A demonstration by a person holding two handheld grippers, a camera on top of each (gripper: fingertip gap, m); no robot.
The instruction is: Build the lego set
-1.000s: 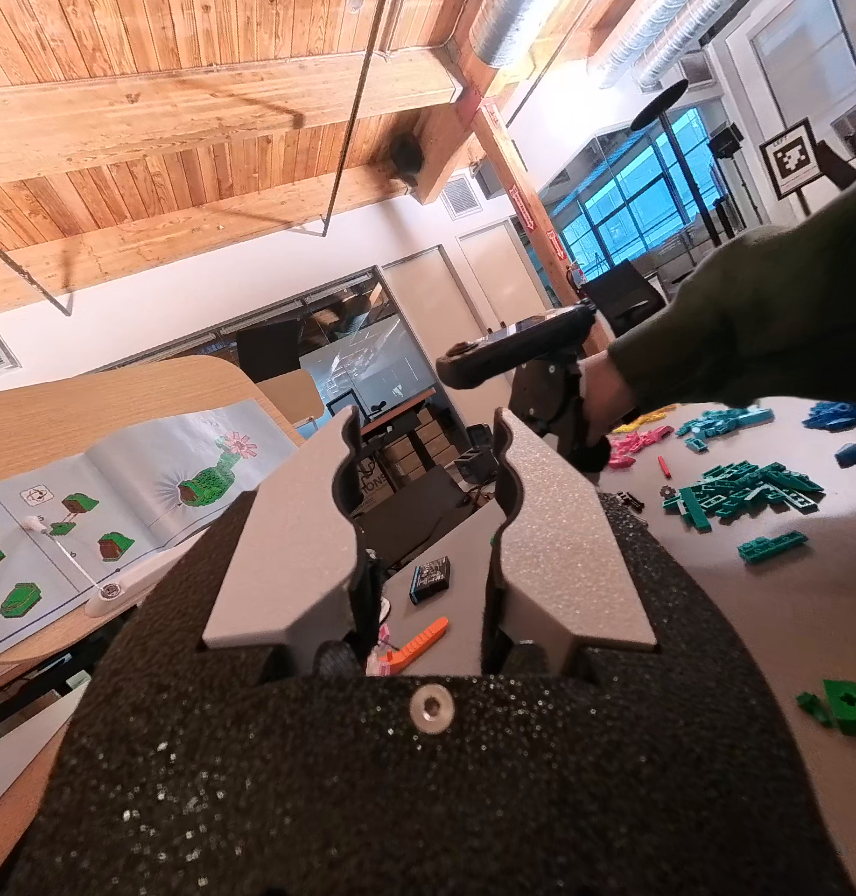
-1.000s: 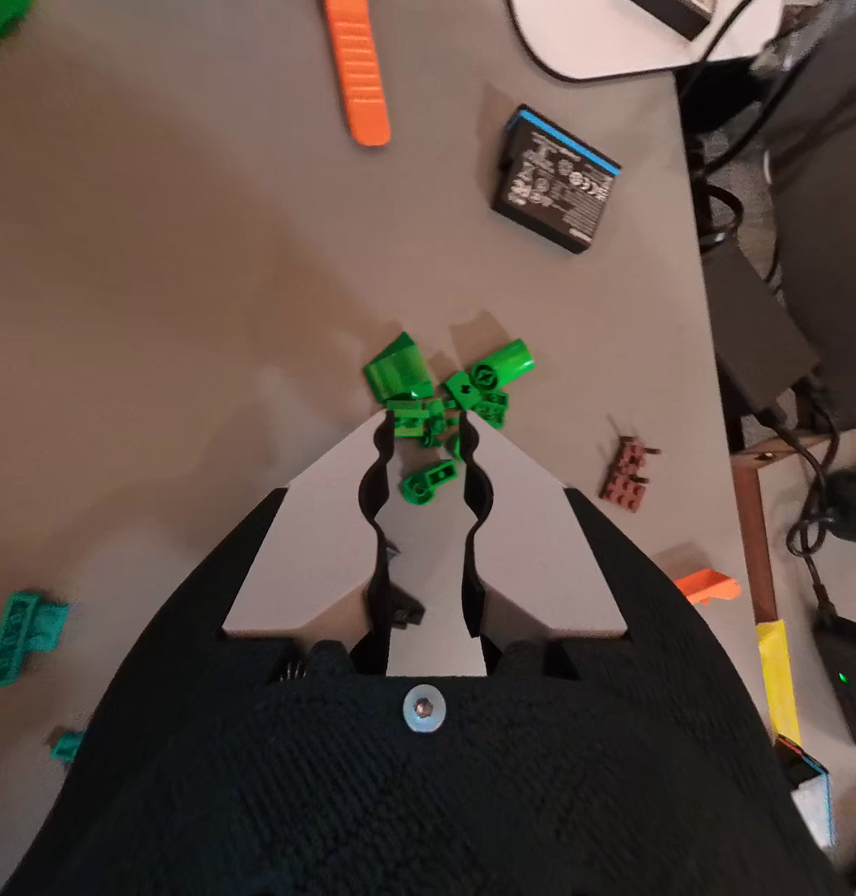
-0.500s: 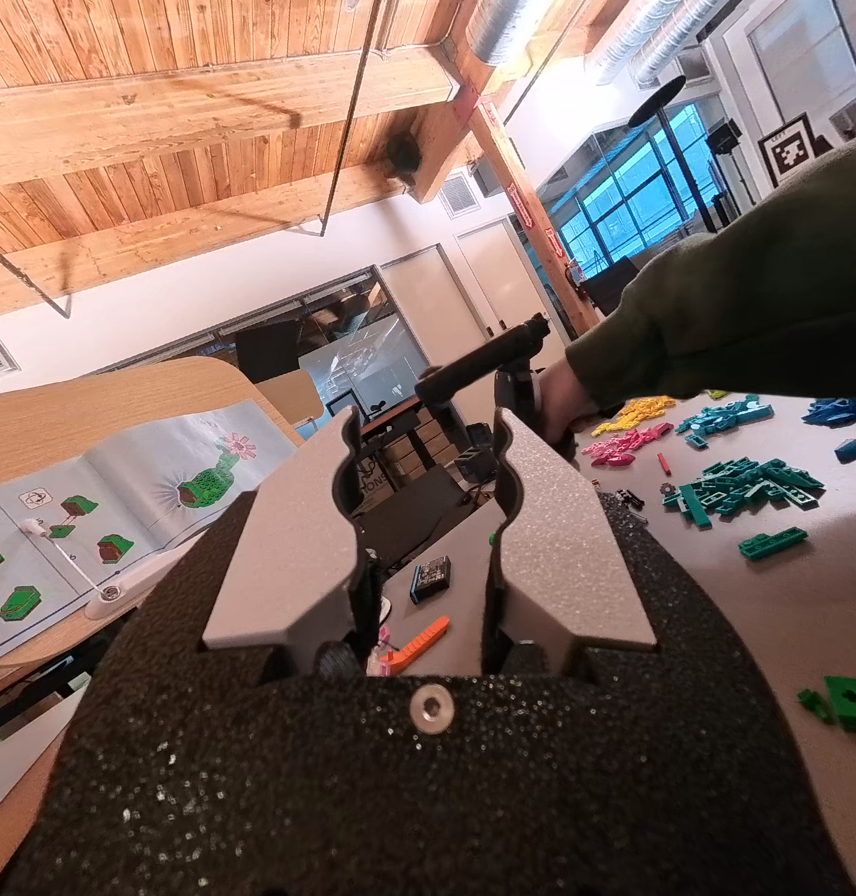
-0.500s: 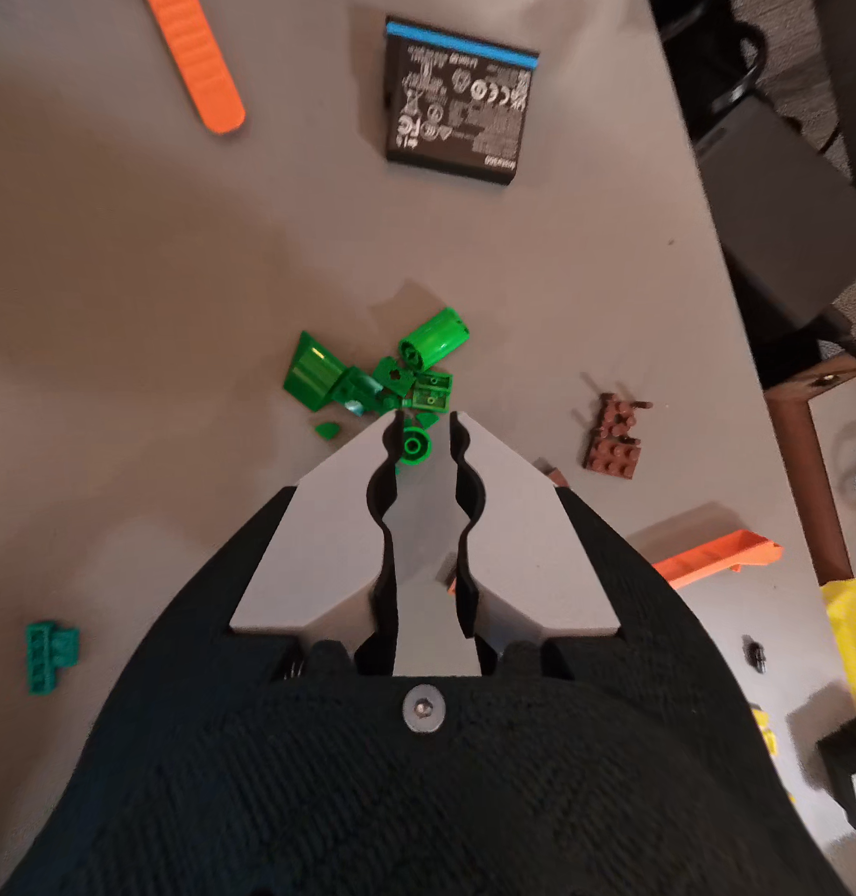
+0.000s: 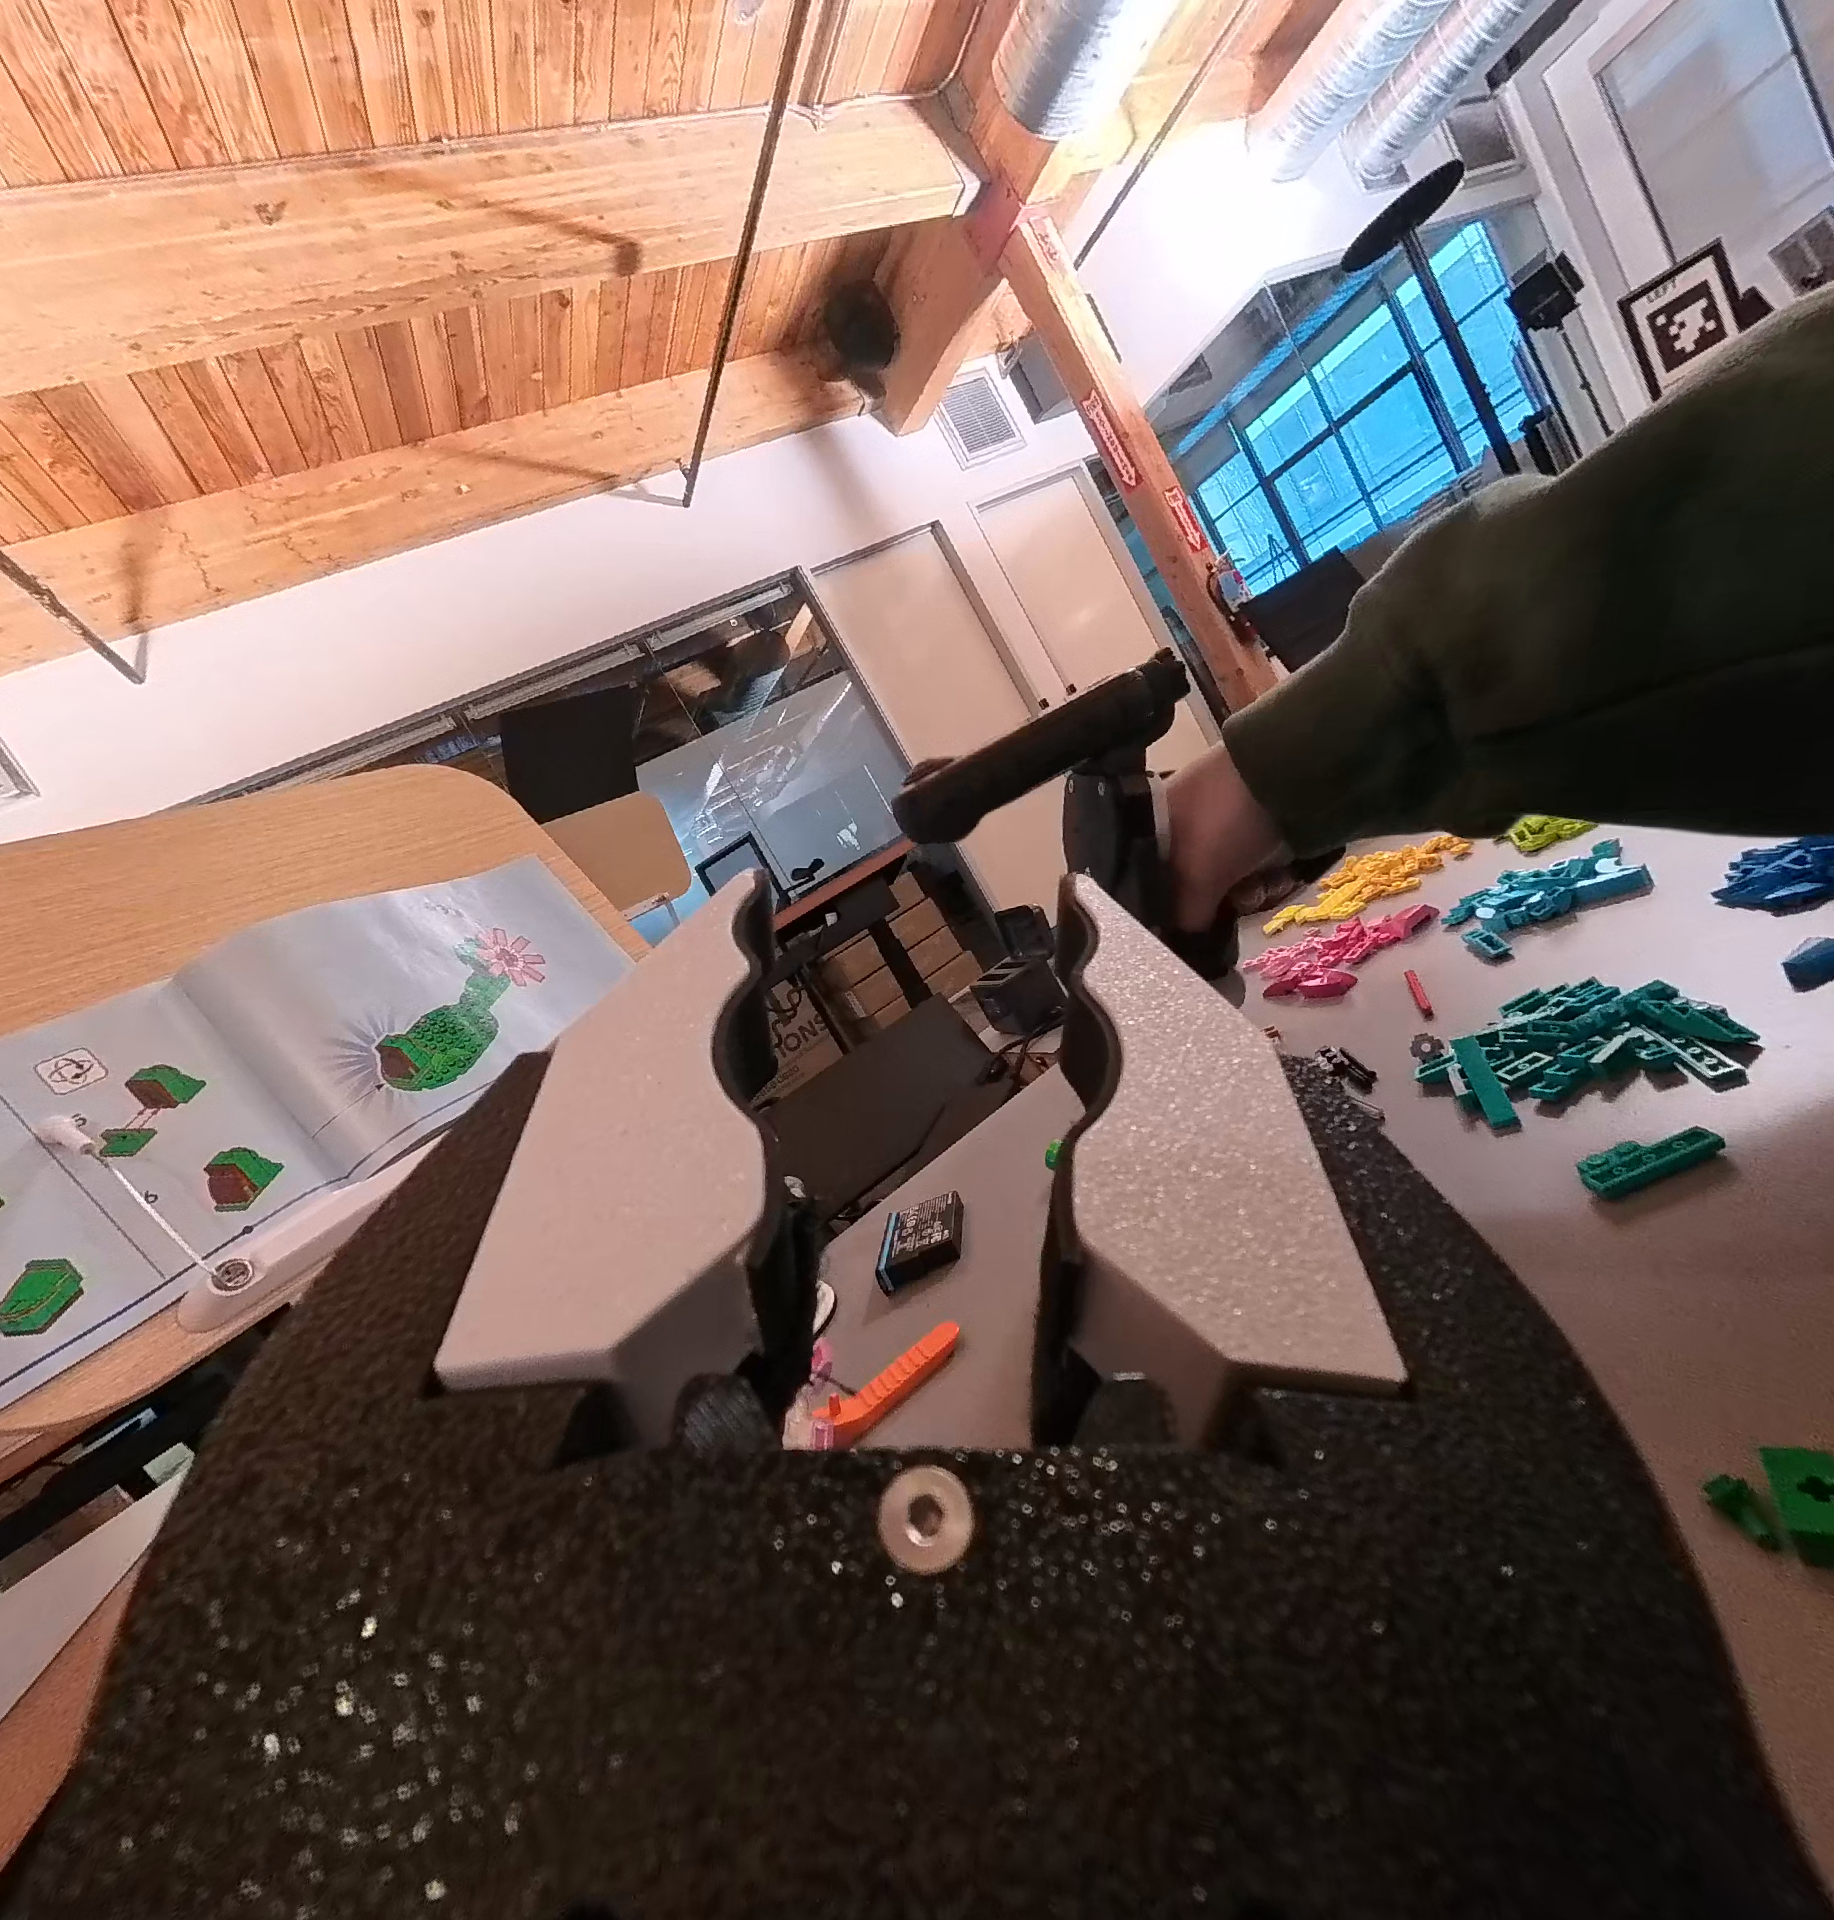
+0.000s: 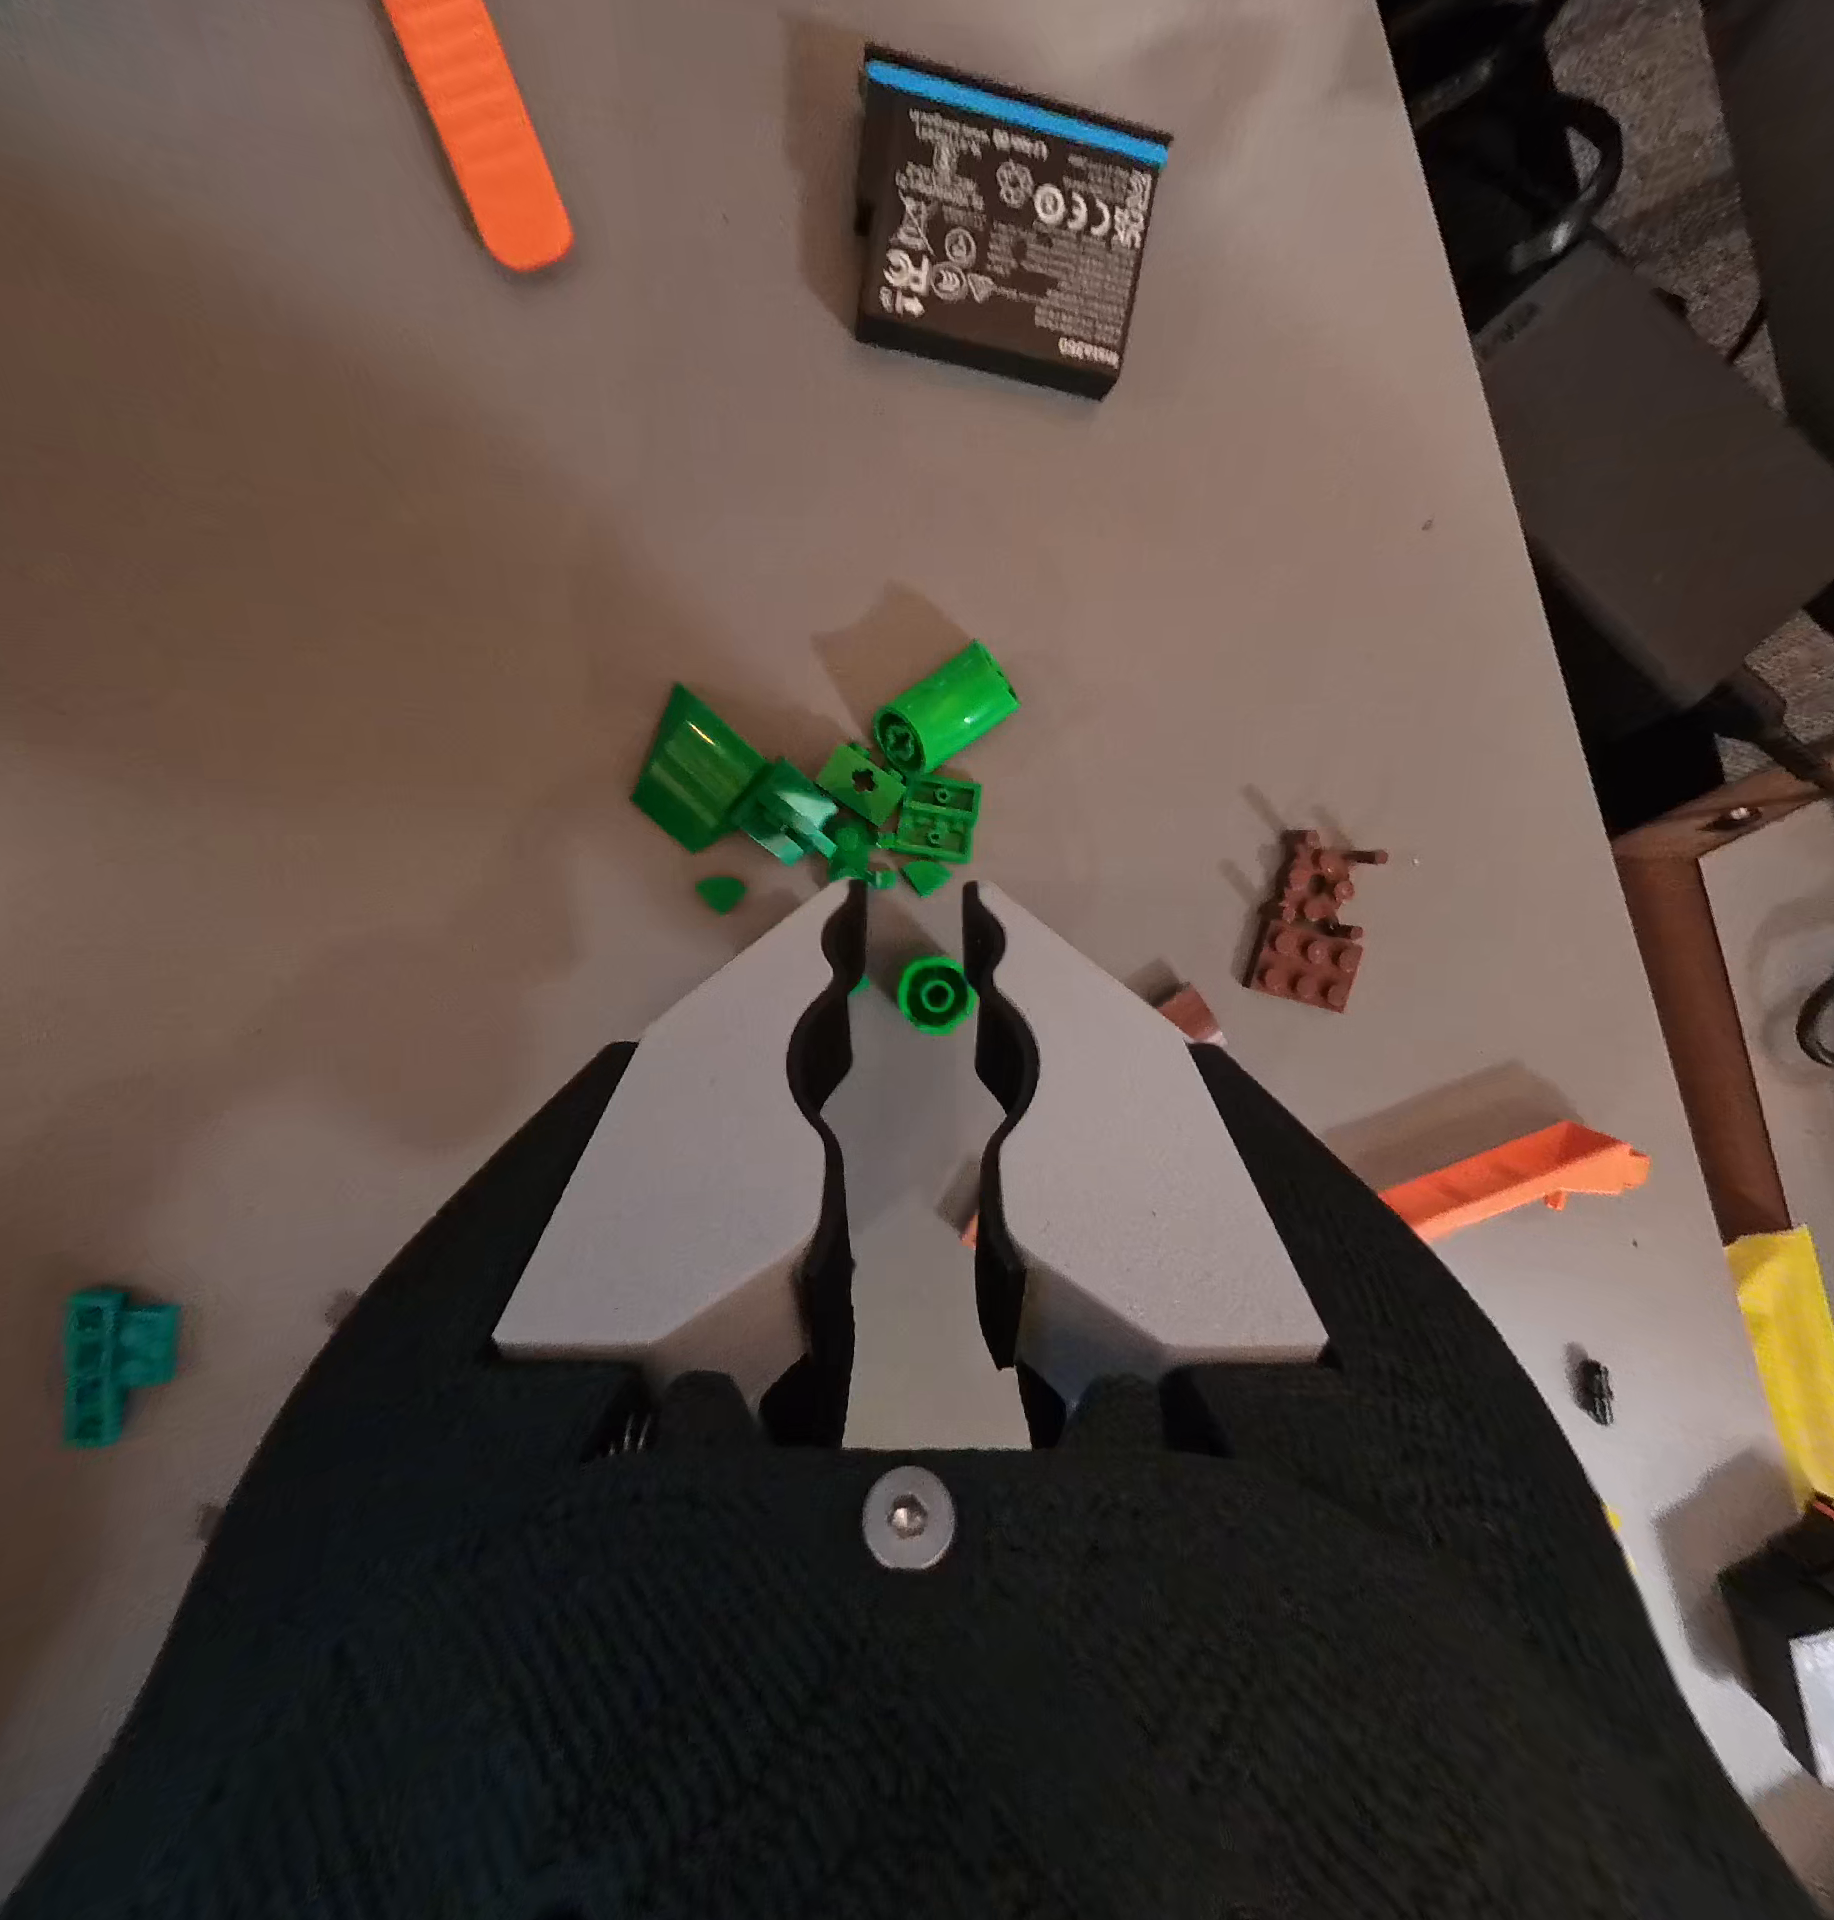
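— Overhead, from where I'm standing, it's wooden planks and beams (image 5: 456, 208) with silver ducts (image 5: 1058, 62); white walls, blue-tinted windows (image 5: 1349, 416) at the far side; below all that, a plain grey table (image 6: 269, 623). What's lying on it?

— Sorted heaps at the far end: yellow pieces (image 5: 1360, 894), pink pieces (image 5: 1328, 951), teal pieces (image 5: 1578, 1055), blue pieces (image 5: 1806, 883); an open instruction booklet (image 5: 269, 1070) is propped up on the left; a black battery (image 6: 1006, 223) and an orange brick separator (image 6: 477, 125) lie nearer the table's edge.

— And the grippers?

— The left gripper (image 5: 913, 935) is tipped up toward the room, jaws spread wide with nothing between them; the right gripper (image 6: 911, 899) points down at the table, held by a hand (image 5: 1219, 842) in a dark green sleeve (image 5: 1578, 644); its jaws stand apart too, holding nothing.

— Where's the piece?

— A small green round piece (image 6: 934, 994) sits on the table between the right gripper's fingers, beside the right-hand one; it stands on end, its open ring facing up, so its axis runs straight up from the table; whether it touches a finger I can't tell. Just past the tips lies a green pile (image 6: 819, 779); a green cylinder (image 6: 944, 707) there lies on its side, its long axis slanting away to the right. A brown plate assembly (image 6: 1308, 935) lies well to the right.
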